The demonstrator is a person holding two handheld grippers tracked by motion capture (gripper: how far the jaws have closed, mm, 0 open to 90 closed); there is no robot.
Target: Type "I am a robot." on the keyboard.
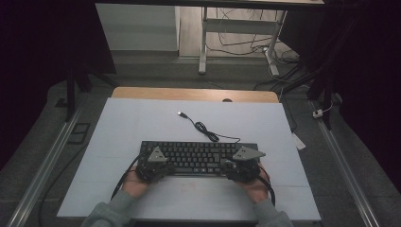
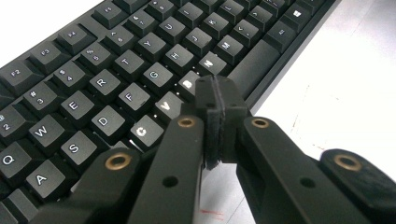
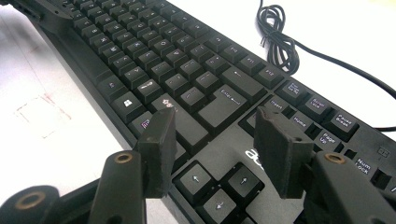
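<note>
My left claw is pressed together, its tip poised just over the B key of the keyboard, which lies near the table's front edge. My right claw hangs apart above the arrow keys. I judge I'm typing: next, dip the left tip squarely onto one key without clipping neighbours.

Right gripper jaws spread apart above keyboard arrow keys; coiled cable lies far right.
</note>
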